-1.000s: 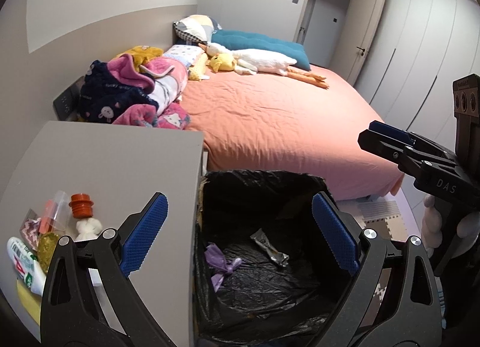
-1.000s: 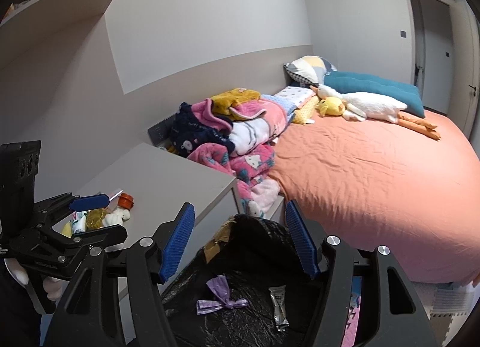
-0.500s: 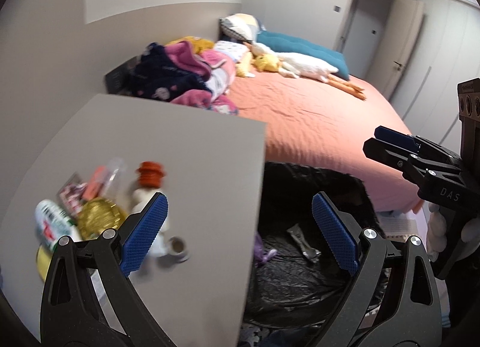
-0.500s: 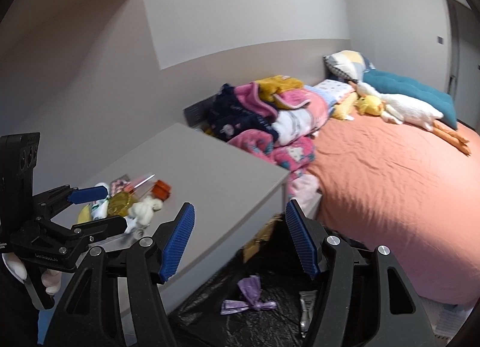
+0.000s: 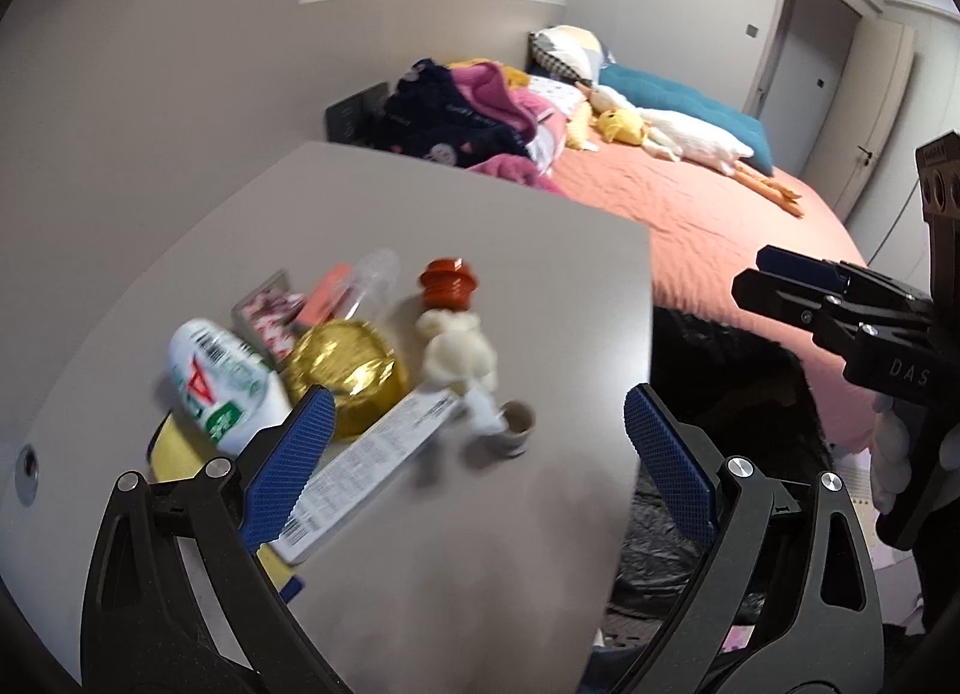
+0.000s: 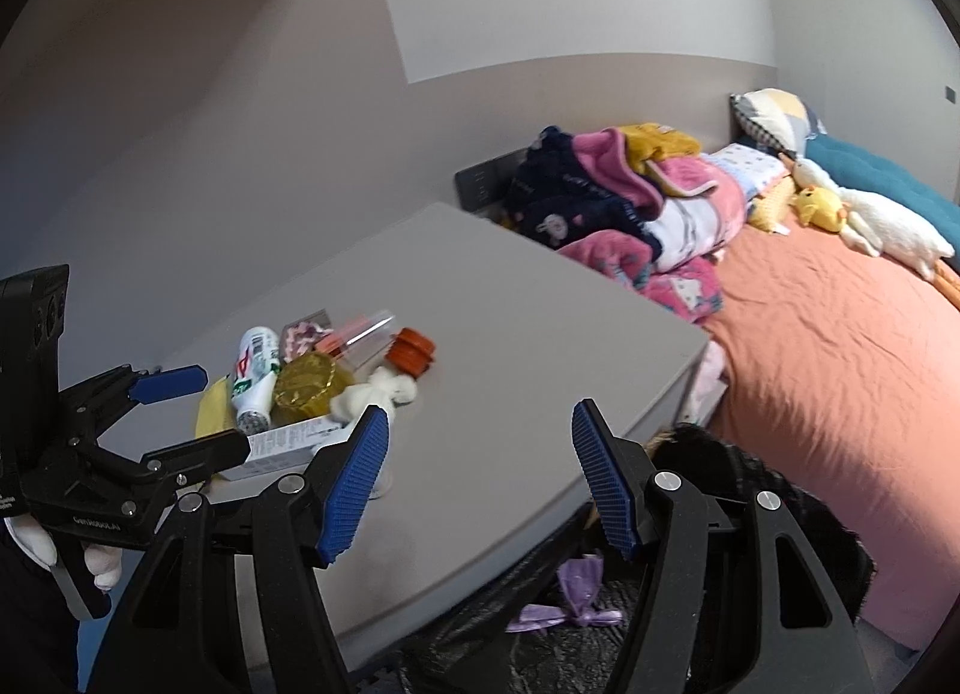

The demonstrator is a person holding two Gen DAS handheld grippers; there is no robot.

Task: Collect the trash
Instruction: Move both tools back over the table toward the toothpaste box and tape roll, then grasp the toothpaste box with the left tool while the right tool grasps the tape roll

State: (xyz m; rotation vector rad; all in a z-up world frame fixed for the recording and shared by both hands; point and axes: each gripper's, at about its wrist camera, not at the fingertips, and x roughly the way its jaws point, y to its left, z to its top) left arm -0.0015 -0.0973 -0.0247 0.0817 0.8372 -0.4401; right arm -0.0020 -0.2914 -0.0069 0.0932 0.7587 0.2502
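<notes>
The letters "DAS" are moulded into the black body of the right gripper where it shows in the left wrist view; print on the white bottle, with its red and green label, and on the long white carton is too blurred to read.

The left gripper hangs above the near part of the grey table, its blue ribbed pads spread wide with nothing between them. The right gripper stands just as far apart and empty, above the table's right edge and the bin.

The trash lies in a cluster on the left of the table: the smooth plastic bottle on its side, a crumpled gold foil wrapper touching it, the flat carton just nearer, a small paper cup, a fluffy cream toy next to a ribbed orange cap, a clear plastic tube and what may be a pink-patterned packet at the far side. A yellow sheet lies under the bottle.

The bin, lined with a glossy, wrinkled black bag, stands below the table's right edge; a purple ribbon bow lies inside. Beyond lies a bed with an orange sheet.
</notes>
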